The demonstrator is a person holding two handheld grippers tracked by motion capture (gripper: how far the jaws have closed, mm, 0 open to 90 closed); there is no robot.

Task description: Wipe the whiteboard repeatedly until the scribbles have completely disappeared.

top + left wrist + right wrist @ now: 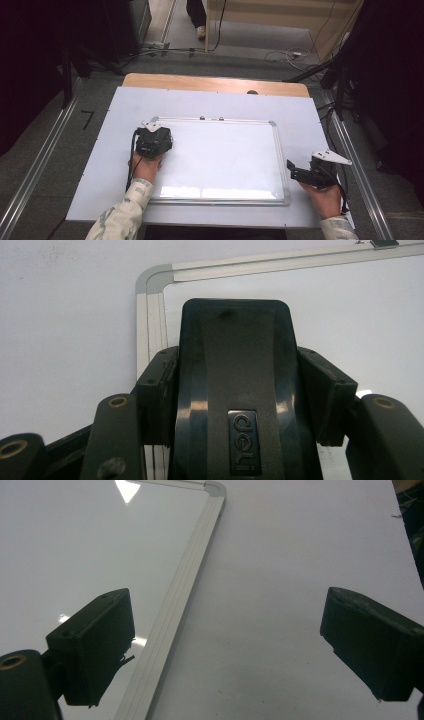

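The desk (210, 84) fills the middle of the high view, a pale wooden top showing along its far edge, nearly all of it covered by a matte white sheet (300, 110); on that sheet lies the whiteboard (225, 160), a glossy white rectangle with a ribbed silver frame and rounded corner pieces, its near edge catching a bright glare; its surface looks clean where it shows.

The step in hand appears to be wiping the board; the left tongs (240, 385) are pinching a board eraser (237, 370), a smooth black plastic block with a rounded front and a small embossed label, and hold it over the whiteboard's upper left corner, just inside the frame; whether its underside touches the surface cannot be told. In the high view the left tongs (153, 141) sit at centre left of the frame.

The right tongs (225, 650) are spread wide and hold nothing, hovering over the board's right edge, one black pad above the glossy surface, the other above the matte sheet; in the high view they sit at lower right (300, 175).

The next move likely calls for dragging the eraser flat across the board, perhaps with the right tongs steadying the frame.
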